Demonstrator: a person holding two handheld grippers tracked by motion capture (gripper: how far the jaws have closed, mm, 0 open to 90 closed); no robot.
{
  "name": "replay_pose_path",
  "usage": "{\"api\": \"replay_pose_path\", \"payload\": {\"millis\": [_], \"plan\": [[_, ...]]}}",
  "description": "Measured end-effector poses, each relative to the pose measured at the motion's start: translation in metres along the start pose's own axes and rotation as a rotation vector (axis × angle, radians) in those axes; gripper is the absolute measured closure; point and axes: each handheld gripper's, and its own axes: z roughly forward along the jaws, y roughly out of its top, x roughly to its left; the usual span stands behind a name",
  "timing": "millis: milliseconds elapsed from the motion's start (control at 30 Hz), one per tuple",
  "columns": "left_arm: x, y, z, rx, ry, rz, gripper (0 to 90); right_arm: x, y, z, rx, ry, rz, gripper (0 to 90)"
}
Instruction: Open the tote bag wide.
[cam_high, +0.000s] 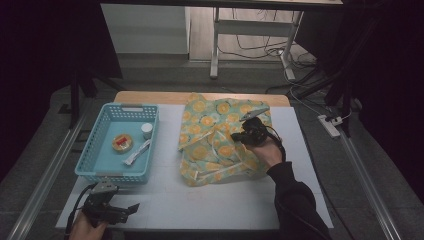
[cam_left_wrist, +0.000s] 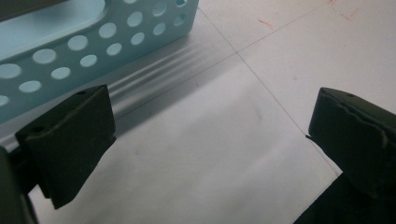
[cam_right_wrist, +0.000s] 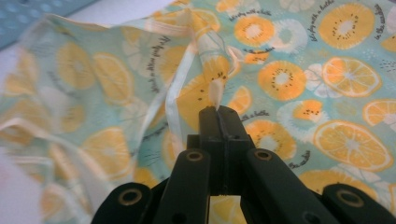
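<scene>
Cloth (cam_high: 220, 142) mid-fold — right gripper (cam_right_wrist: 219, 109) fingers pinch its hem; next, carry it toward nine o'clock (left gripper (cam_high: 131, 208) idle, fingers spread).

A dim room: grey floor (cam_high: 165, 70), a white desk frame (cam_high: 250, 30) behind the table (cam_high: 200, 200), cables (cam_high: 260, 50), a power strip (cam_high: 331, 125).
</scene>
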Motion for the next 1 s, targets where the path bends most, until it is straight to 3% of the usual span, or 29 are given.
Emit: {"api": "replay_pose_path", "payload": {"millis": [267,500,833,1000], "plan": [[0.0,0.0,0.0,0.002,0.0,0.002,1.1,-0.015,-0.021,0.036,0.058,-0.03,0.028,89.6],[0.0,0.0,0.0,0.004,0.002,0.003,1.2,-0.016,-0.035,0.05,0.087,-0.037,0.031,87.9],[-0.001,0.0,0.001,0.003,0.004,0.006,1.3,-0.011,-0.027,0.027,0.021,-0.055,0.037,63.5],[-0.001,0.0,0.001,0.004,0.006,0.007,1.3,-0.001,-0.019,0.008,-0.01,-0.033,0.033,49.6]]}}
